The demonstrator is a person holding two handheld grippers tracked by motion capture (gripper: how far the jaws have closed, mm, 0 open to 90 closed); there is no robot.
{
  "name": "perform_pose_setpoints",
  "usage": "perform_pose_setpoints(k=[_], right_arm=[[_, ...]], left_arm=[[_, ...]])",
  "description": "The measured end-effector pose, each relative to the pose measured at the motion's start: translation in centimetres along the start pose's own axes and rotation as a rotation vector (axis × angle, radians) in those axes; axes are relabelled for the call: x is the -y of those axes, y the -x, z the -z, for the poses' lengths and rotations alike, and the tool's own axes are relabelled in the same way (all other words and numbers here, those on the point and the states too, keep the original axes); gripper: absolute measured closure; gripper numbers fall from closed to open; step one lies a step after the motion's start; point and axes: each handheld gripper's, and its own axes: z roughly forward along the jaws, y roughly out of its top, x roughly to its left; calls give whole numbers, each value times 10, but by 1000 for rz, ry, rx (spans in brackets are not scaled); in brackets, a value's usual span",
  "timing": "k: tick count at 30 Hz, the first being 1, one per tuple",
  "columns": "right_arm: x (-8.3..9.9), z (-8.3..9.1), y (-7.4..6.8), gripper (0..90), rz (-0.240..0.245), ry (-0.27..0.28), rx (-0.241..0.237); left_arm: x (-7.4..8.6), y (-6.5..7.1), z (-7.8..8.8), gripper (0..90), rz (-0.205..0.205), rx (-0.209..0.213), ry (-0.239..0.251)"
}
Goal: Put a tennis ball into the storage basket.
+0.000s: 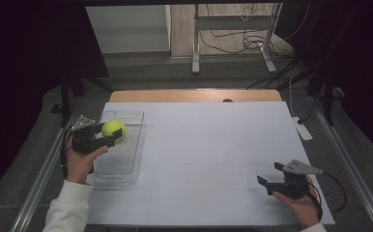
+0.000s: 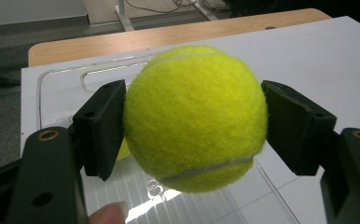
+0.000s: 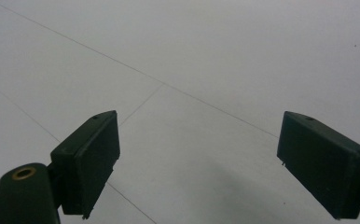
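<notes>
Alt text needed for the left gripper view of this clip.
A yellow tennis ball is clamped between the two black jaws of the left gripper, held above a clear plastic tray on a white table. A fingertip shows at the bottom edge.

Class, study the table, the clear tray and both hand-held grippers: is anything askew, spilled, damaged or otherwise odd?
Nothing stands out. The left hand-held gripper grips the tennis ball squarely above the clear tray, which looks intact. The right hand-held gripper is open over bare table.
</notes>
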Motion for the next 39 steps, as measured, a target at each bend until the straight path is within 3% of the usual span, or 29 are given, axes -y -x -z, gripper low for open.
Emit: perform_pose_setpoints(k=[13, 22, 30, 39], right_arm=[[0, -1, 0, 133, 0, -2, 0], [0, -2, 0, 133, 3, -4, -2], [0, -2, 0, 133, 4, -4, -2], [0, -2, 0, 133, 4, -5, -1]], left_arm=[[6, -12, -4, 272, 19, -40, -45], [12, -21, -7, 271, 32, -55, -102], [17, -22, -13, 271, 6, -80, -153], [22, -26, -19, 271, 3, -101, -217]])
